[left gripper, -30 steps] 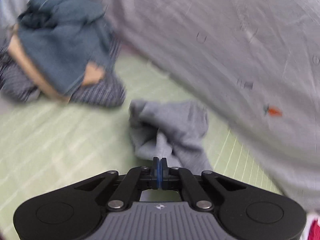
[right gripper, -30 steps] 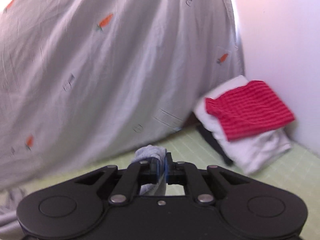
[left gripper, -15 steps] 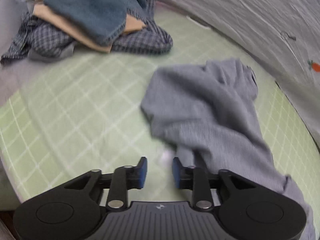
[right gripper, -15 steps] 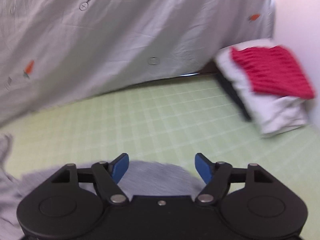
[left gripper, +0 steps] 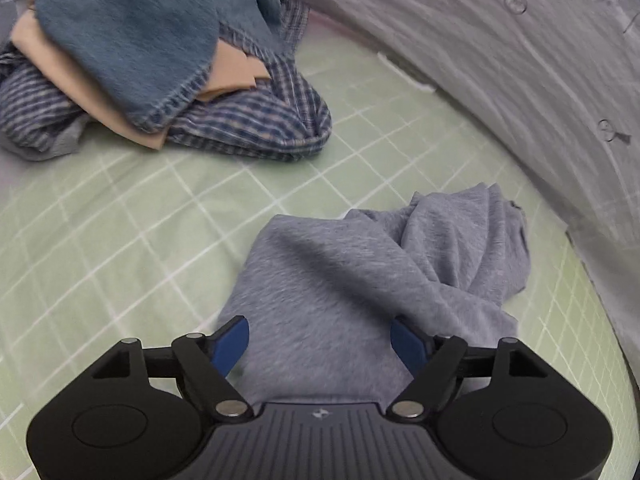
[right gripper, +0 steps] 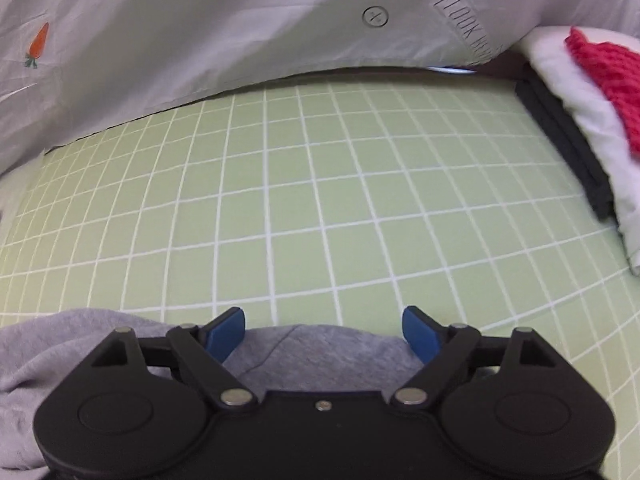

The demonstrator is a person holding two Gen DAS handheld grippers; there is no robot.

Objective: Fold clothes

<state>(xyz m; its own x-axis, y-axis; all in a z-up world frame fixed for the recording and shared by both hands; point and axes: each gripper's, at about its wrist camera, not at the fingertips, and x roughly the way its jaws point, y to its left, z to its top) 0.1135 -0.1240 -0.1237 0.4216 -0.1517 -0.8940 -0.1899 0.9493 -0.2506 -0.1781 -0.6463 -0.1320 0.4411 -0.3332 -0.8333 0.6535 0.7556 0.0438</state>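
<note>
So we've got one grey garment (left gripper: pixel 360 288) lying crumpled on the green sheet with the white grid (right gripper: pixel 304 200), a soft knit thing, bunched up higher at its far right end in the left wrist view. It sits right below both tools.

The left gripper (left gripper: pixel 320 340) has its blue fingers (left gripper: pixel 230 340) spread wide and they're opening right now; the grey cloth lies under the gap, but the pads aren't pressing on it, so it's let go. Same story on the right gripper (right gripper: pixel 323 334): blue fingers (right gripper: pixel 226 332) apart and opening, the edge of the grey garment (right gripper: pixel 304 344) under them, nothing pinched.

Counting the rest: one messy pile (left gripper: pixel 152 64) at the far left, and we can make out three pieces in it, a blue fleecy one (left gripper: pixel 132 32) on top, a tan one (left gripper: pixel 236 76) peeking out, and a blue checked one (left gripper: pixel 256 128) at the bottom. On the far right there's one neat stack (right gripper: pixel 576 96): red knit (right gripper: pixel 604 76) on top, white under it, something dark at the bottom, so three layers.

Behind it all hangs one big pale grey cover (right gripper: pixel 200 28) printed with little carrots; we count two in the right wrist view. There's block lettering on it that starts something like "LOOK", but the rest is cut off and we can't read it.
</note>
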